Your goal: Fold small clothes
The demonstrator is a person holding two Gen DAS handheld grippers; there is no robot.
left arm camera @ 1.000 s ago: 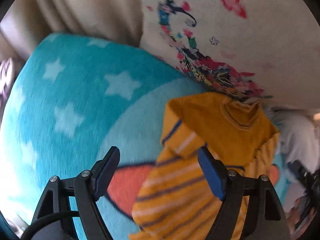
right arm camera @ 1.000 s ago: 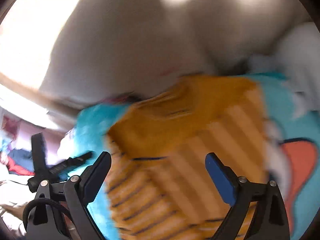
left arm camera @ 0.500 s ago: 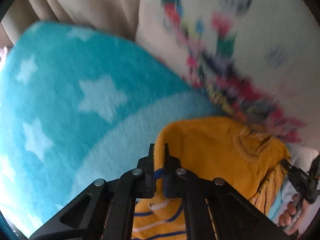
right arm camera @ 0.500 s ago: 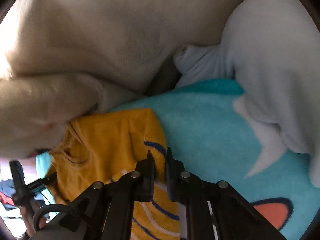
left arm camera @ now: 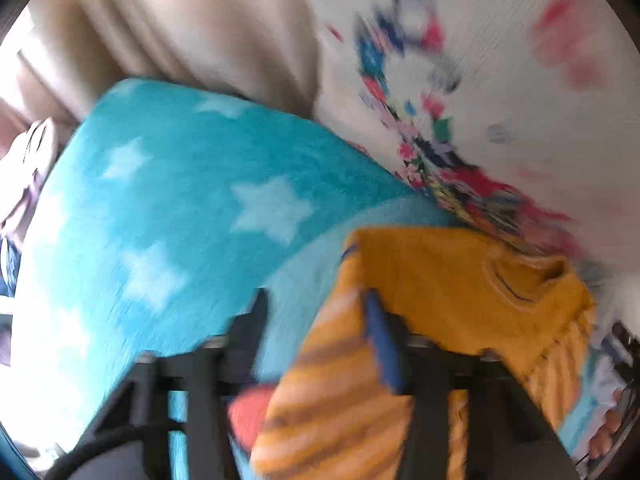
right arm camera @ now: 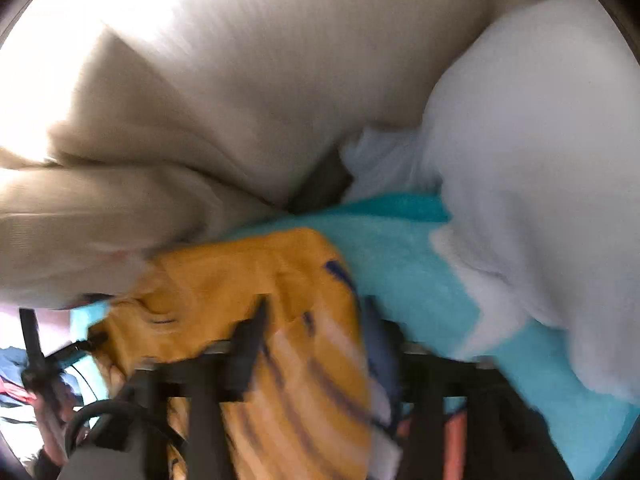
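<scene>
A small mustard-yellow shirt (left arm camera: 460, 292) with striped sleeves lies on a turquoise star blanket (left arm camera: 180, 200). My left gripper (left arm camera: 318, 332) hovers over the shirt's left striped sleeve (left arm camera: 332, 380). Its jaws are opening, the sleeve lies between them, and the pads do not press it. In the right wrist view the same shirt (right arm camera: 224, 280) lies on the blanket (right arm camera: 400, 264). My right gripper (right arm camera: 316, 336) is over the other striped sleeve (right arm camera: 304, 392), its jaws also opening and free of the cloth. Both views are blurred.
A white pillow with a colourful print (left arm camera: 500, 92) and a cream cushion (left arm camera: 200, 32) border the blanket at the back. A pale fleecy cloth (right arm camera: 520, 160) lies on the blanket's right side. A hand with the other gripper (right arm camera: 40, 376) shows at the lower left.
Half a second ago both grippers were shut on the sleeve edges. Both have now opened and let go, and the left one has drawn back from the shirt.
</scene>
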